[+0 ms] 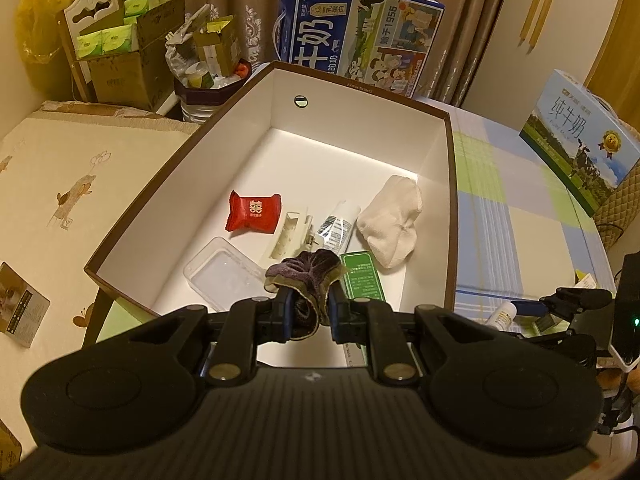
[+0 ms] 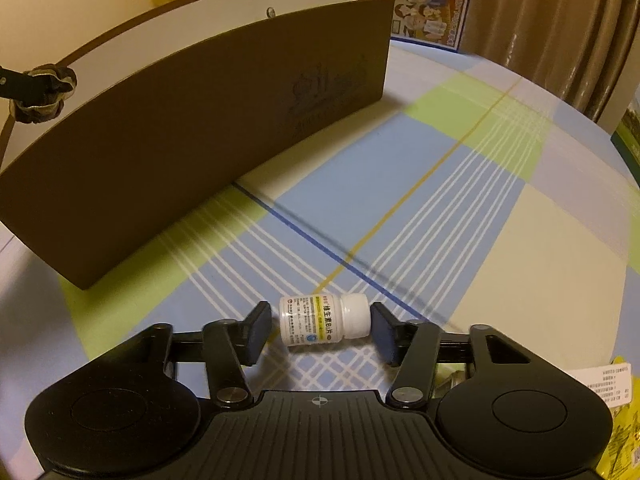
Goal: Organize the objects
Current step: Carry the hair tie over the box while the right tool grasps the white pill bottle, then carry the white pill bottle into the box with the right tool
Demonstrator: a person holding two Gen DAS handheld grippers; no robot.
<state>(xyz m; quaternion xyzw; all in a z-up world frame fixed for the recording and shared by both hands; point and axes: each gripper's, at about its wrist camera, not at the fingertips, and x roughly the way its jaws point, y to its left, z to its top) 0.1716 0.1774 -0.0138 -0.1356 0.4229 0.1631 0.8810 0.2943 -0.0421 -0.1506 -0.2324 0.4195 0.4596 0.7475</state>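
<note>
Here, in the left wrist view, the left gripper point(image 1: 307, 308) is clamped on a dark scrunchie point(image 1: 304, 274) above the near end of the brown box point(image 1: 451, 208). Inside the box lie a red candy packet point(image 1: 253, 212), a cream hair clip point(image 1: 289, 234), a clear plastic case point(image 1: 224, 274), a white tube point(image 1: 336, 226), a green packet point(image 1: 362, 280) and a white sock point(image 1: 392, 220). Behind the box stands a blue milk carton point(image 1: 352, 36).

In the right wrist view, the right gripper point(image 2: 320, 330) is spread, not touching the white pill bottle point(image 2: 324, 320) lying between its fingers on the checked tablecloth point(image 2: 460, 208), right of the box point(image 2: 200, 140).
</note>
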